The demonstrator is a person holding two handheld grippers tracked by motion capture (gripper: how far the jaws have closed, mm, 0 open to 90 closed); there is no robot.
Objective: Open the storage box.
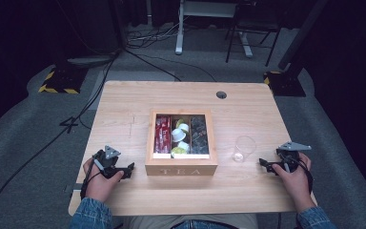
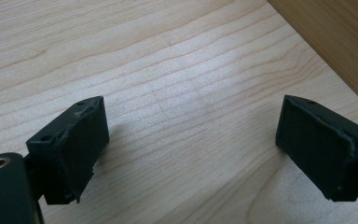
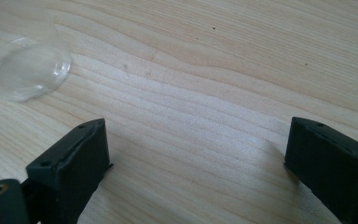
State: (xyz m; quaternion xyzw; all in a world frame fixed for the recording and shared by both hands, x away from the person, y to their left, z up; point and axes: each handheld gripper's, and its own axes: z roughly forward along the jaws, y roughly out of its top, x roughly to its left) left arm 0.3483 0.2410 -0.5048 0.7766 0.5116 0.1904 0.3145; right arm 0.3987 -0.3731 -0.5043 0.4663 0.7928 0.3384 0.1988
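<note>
While both claws rested spread and empty, nothing had begun
Left claw [image 1: 128,170] flanked the tea box [image 1: 181,138]; right claw [image 1: 264,164] sat near the clear cup [image 1: 243,148] on the bench [image 1: 124,105]

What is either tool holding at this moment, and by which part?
Nothing. The left tool and the right tool both stand open over bare table, apart from the tea box and the clear cup.

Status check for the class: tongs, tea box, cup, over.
Left tongs and right tongs open, empty. Tea box between them; clear cup upright beside it. Nothing in the way.
</note>
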